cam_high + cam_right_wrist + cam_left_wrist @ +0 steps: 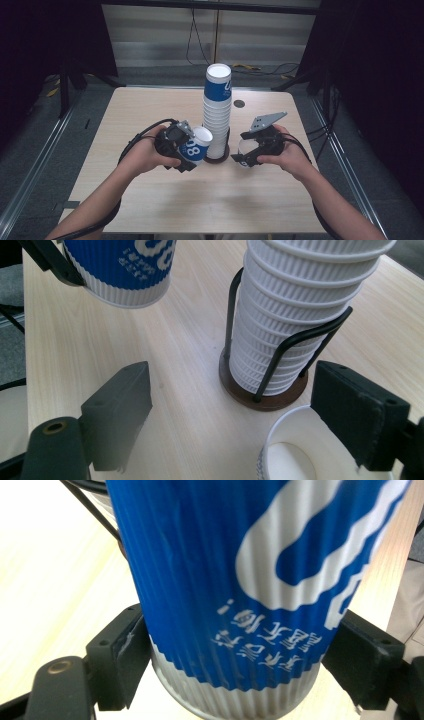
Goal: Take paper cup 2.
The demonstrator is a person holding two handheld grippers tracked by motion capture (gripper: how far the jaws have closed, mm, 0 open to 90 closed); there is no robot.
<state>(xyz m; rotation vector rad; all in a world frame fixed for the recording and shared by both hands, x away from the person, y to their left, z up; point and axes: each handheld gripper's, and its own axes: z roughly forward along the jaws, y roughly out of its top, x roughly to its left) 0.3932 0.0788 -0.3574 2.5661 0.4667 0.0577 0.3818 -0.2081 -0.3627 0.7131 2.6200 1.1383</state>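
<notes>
My left gripper (190,147) is shut on a blue ribbed paper cup (199,145) with white print. It holds the cup tilted just left of the stack, and the jaws press its sides near the base (235,630). A tall stack of white ribbed cups (217,120), topped by a blue one, stands in a black wire holder (260,395) at the table's middle. In the right gripper view the blue cup (125,265) hangs at top left. My right gripper (232,380) is open to the right of the stack. A white cup (292,450) stands mouth up against its right jaw.
The light wooden table (150,110) has free surface in front of both hands and to the far left. A small dark round spot (239,103) lies behind the stack. Cables run over the floor beyond the far edge.
</notes>
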